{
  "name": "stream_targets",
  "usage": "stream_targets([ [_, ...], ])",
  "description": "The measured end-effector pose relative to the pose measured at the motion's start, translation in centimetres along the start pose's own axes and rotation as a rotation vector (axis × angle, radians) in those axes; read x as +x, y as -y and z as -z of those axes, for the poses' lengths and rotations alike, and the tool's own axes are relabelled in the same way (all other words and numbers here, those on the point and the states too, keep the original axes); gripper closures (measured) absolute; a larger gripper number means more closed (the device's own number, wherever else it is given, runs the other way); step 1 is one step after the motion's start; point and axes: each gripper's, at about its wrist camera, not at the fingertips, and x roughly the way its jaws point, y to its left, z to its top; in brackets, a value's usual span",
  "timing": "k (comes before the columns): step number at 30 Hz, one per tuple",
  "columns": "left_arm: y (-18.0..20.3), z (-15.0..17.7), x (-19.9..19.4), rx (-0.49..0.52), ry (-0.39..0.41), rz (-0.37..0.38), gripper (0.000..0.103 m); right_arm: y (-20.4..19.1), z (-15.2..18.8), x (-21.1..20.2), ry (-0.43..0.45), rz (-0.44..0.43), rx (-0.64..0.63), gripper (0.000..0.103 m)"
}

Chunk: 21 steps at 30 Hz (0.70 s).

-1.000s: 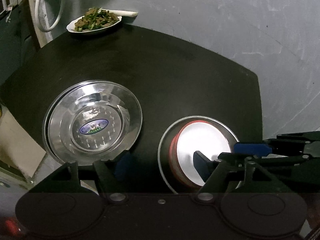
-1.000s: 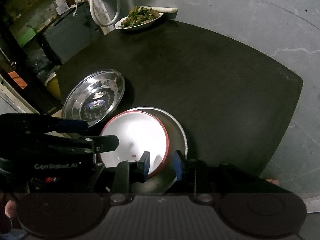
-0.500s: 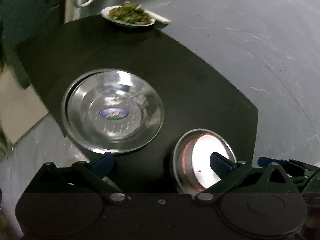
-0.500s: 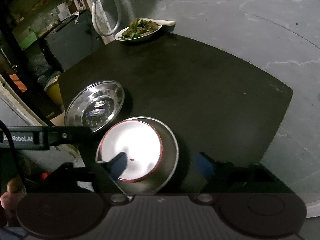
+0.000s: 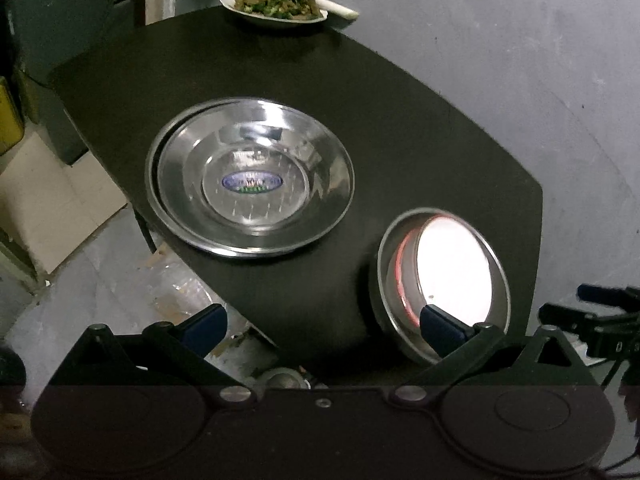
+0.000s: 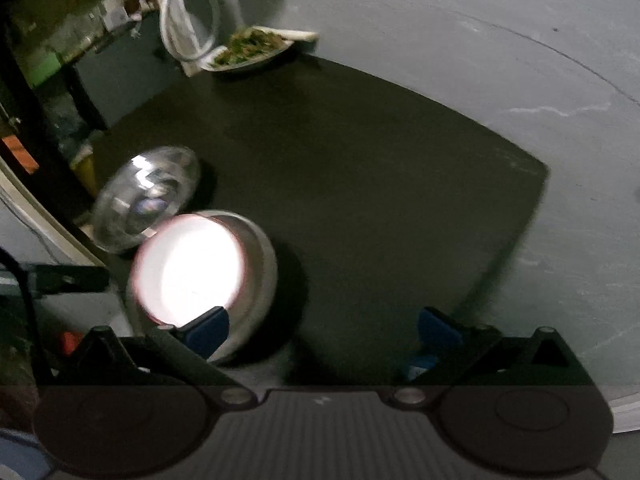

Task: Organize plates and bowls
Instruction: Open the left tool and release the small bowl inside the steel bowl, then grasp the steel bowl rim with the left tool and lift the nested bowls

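Observation:
A stack of steel plates (image 5: 250, 176) with a blue label lies on the black table (image 5: 400, 112); it also shows blurred in the right wrist view (image 6: 146, 198). A white red-rimmed bowl (image 5: 452, 272) sits nested inside a steel bowl (image 5: 382, 280) near the table's front edge. The same white bowl (image 6: 192, 270) and steel bowl (image 6: 262, 276) show in the right wrist view. My left gripper (image 5: 322, 326) is open and empty, above the front edge. My right gripper (image 6: 324, 330) is open and empty, right of the bowls.
A white dish of green vegetables (image 5: 276, 2) stands at the table's far corner, also in the right wrist view (image 6: 250, 50). Grey floor (image 5: 540, 60) surrounds the table. A white hose (image 6: 188, 28) and cluttered shelves lie beyond the far left.
My right gripper opened, let go of the white bowl inside the steel bowl, and pulled back to the right. My left gripper drew back and up from the bowls.

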Motion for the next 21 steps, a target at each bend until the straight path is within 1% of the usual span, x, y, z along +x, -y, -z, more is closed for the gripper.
stream_targets([
  [2,0.2,0.1,0.3,0.004,-0.012,-0.008,0.001,0.8,0.3,0.1,-0.002,0.034,-0.026,0.000],
  [5,0.5,0.1,0.7,0.010,-0.020,-0.010,0.001,1.2,0.4,0.2,0.005,0.051,-0.067,0.000],
  [9,1.2,0.1,1.2,0.038,-0.032,-0.020,0.001,0.7,-0.4,0.1,0.029,0.012,-0.121,0.000],
  [12,1.6,0.2,1.7,0.052,-0.046,-0.033,0.001,0.0,-1.0,0.5,0.027,-0.014,-0.172,0.000],
  [15,1.8,0.1,1.9,0.069,-0.042,-0.058,0.001,-1.0,-1.7,1.2,0.016,-0.038,-0.224,0.000],
  [21,2.7,0.1,2.1,0.124,-0.032,-0.097,0.004,-2.1,-2.7,2.7,-0.012,-0.042,-0.289,0.000],
])
